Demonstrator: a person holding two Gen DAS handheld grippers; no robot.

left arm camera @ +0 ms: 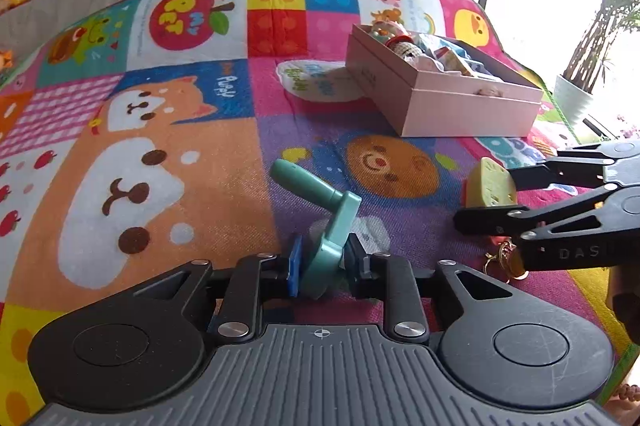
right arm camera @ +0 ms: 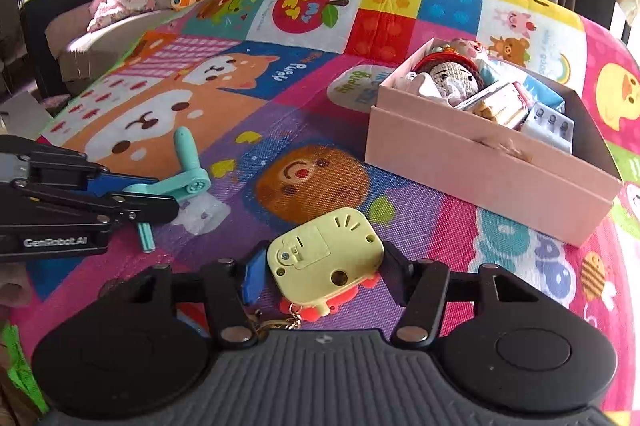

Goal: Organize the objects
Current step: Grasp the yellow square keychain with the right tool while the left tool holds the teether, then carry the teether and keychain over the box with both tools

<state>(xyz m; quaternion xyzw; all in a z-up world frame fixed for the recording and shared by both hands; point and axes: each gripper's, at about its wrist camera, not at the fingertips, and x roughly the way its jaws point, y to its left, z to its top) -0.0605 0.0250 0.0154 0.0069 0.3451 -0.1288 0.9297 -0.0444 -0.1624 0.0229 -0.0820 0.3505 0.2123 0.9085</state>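
Play mat [left arm camera: 168,154]: a bright patchwork of cartoon animals, apples and coloured squares; it carries everything here, spread over a surface I cannot identify.
Pink box [left arm camera: 452,98]: open, sitting toward the mat's far right corner and turned at an angle to the mat's edges. It is filled with small things, among them a crocheted doll [right arm camera: 452,76] with a red hat, small packets and a blister pack of pills [right arm camera: 550,124].
Left hand-held gripper [left arm camera: 320,262]: low over the mat's near edge, its two fingers clamped on the flat body of the teal toy.
Right hand-held gripper [right arm camera: 320,266]: near the mat's near edge, just right of the left one, fingers closed on the sides of the yellow toy.
Teal toy [left arm camera: 320,222]: a plastic piece with a crank-like handle that sticks up and away toward the mat's middle; a short stem hangs below the fingers in the right wrist view.
Yellow toy [right arm camera: 326,252]: a rounded case with a screw, a small hatch and slots on the side facing the camera, an orange-red part beneath it and a gold keychain [right arm camera: 290,322] dangling from it.
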